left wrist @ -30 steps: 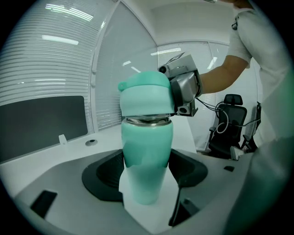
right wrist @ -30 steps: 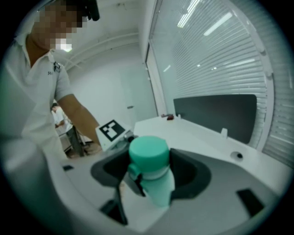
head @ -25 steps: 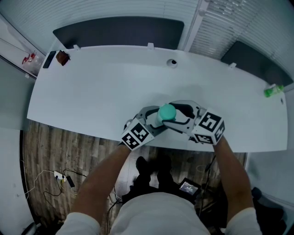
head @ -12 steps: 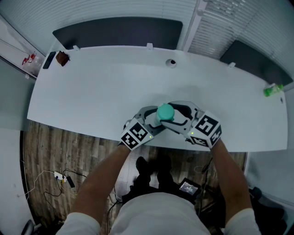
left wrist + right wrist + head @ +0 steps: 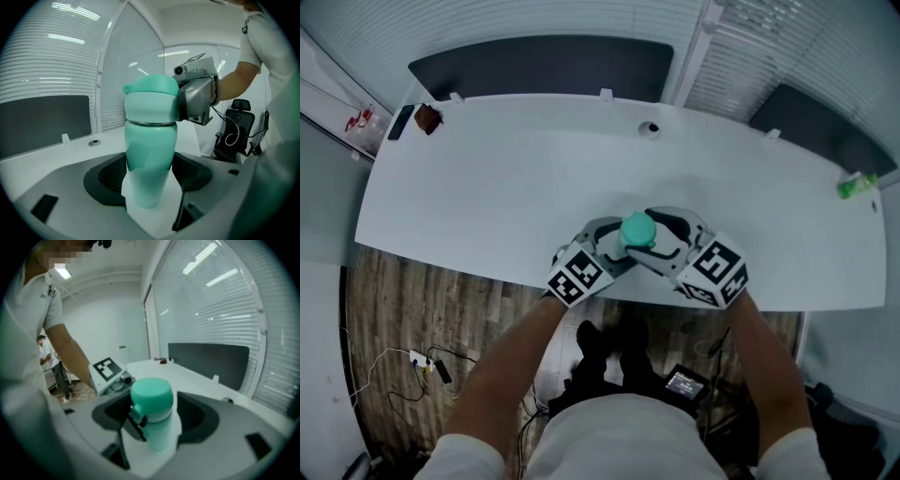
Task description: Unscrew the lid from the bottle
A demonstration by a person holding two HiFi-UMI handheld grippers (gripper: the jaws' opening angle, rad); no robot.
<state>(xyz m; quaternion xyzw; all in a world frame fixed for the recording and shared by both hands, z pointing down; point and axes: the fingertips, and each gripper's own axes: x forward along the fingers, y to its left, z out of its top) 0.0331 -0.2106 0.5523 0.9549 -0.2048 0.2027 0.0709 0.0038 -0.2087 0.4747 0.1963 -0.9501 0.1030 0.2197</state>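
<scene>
From the head view the lid (image 5: 637, 229) reads as a round green cap seen end-on, near the front edge of the white surface (image 5: 487, 187) and right before the person. Its long axis runs straight up toward the camera, so what stands below the cap is covered. The left tongs (image 5: 617, 242) come in from the near left and the right tongs (image 5: 664, 242) from the near right. Both meet at the cap, neither nearer than the other, and the height at which each one grips cannot be told from here. The left gripper view settles that. The bottle (image 5: 149, 164) stands upright, dead centre between the left jaws, whose dark pads press on its body at either side, low down and well under the lid. This view also shows the right tongs reaching in from the right at cap height, touching the lid's side. The right gripper view looks slightly down on the cap, which sits between the right jaws with the pads closed against it. A small dark tab shows on the cap's left flank, and the body below is mostly hidden. In my judgement the coming twist turns about that vertical axis: the left hold must keep the body from spinning while the right turns the cap. The lid sits down on the body, so it is not yet off.
</scene>
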